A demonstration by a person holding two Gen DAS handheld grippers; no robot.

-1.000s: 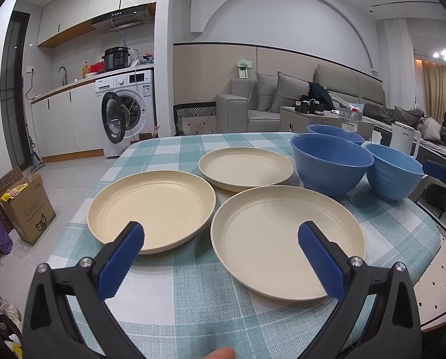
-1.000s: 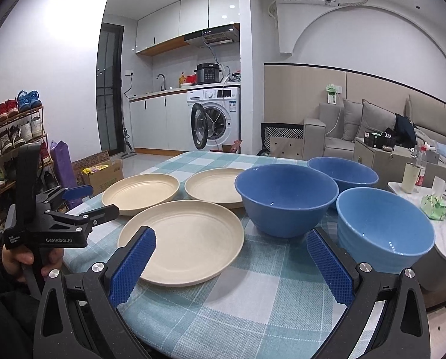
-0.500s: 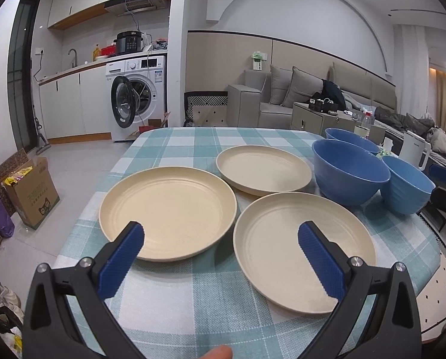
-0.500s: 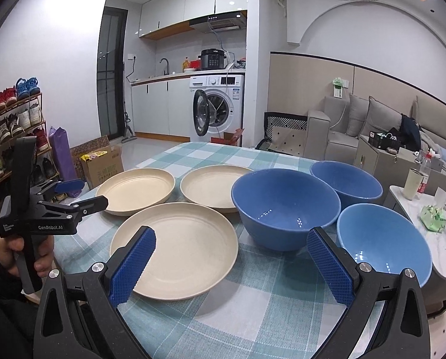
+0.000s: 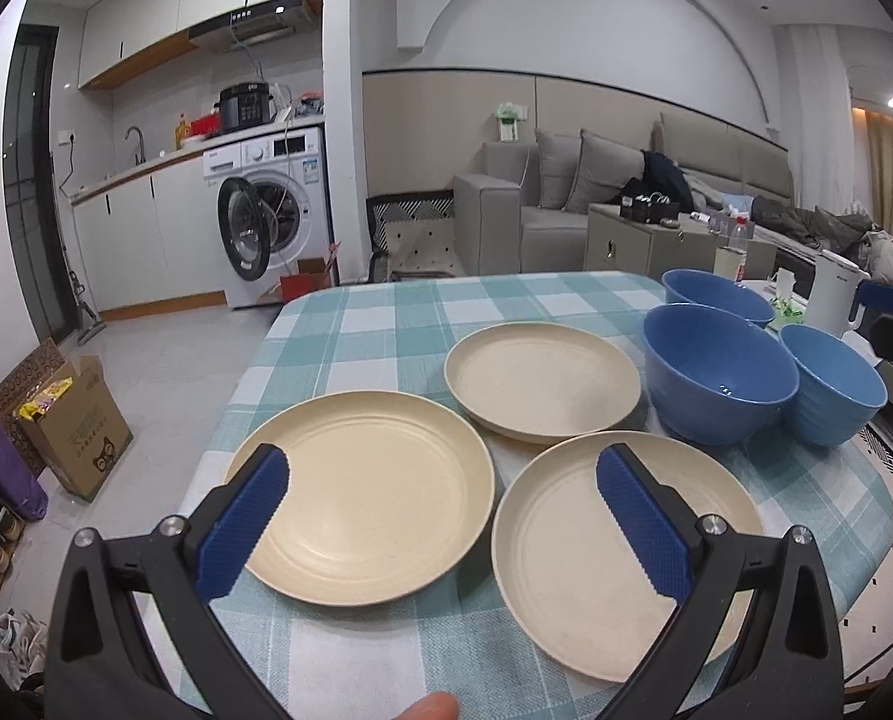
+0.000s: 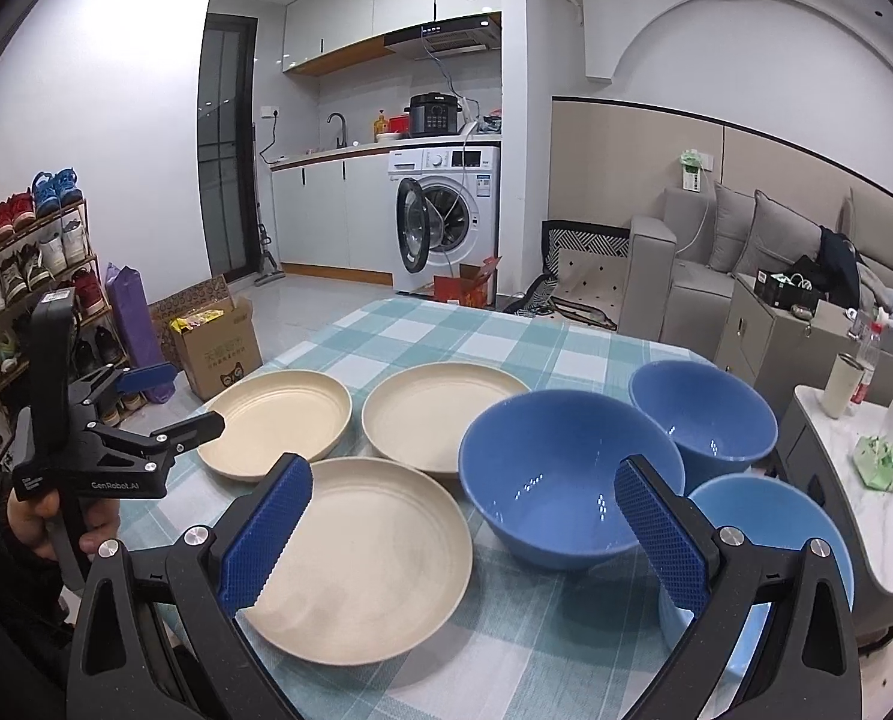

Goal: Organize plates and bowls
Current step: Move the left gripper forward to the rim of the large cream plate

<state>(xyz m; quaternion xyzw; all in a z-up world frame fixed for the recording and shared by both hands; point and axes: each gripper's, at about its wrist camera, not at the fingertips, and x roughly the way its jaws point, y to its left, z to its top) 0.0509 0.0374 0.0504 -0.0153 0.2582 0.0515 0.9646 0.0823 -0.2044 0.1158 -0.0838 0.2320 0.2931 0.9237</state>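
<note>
Three cream plates lie on the checked tablecloth (image 5: 386, 324): a left plate (image 5: 368, 498), a far plate (image 5: 542, 381) and a near plate (image 5: 566, 546). To their right stand three blue bowls: a large bowl (image 5: 719, 381), a far bowl (image 5: 716, 297) and a lighter bowl (image 5: 836, 390). My left gripper (image 5: 443, 453) hovers open above the gap between the left and near plates, holding nothing. My right gripper (image 6: 463, 469) is open and empty above the near plate (image 6: 362, 552) and the large bowl (image 6: 566, 492). The right wrist view also shows the left gripper (image 6: 185, 396) beside the left plate (image 6: 278, 420), held by a hand.
A cardboard box (image 5: 74, 426) stands on the floor left of the table. A white kettle (image 5: 833, 291) and a low marble side table (image 6: 866, 480) with a cup and a tissue pack sit to the right. A sofa and a washing machine stand beyond the table.
Both grippers have shifted slightly, so the dishes sit lower in both views, and the left view has swung left. No dish has moved; both grippers stay open.
</note>
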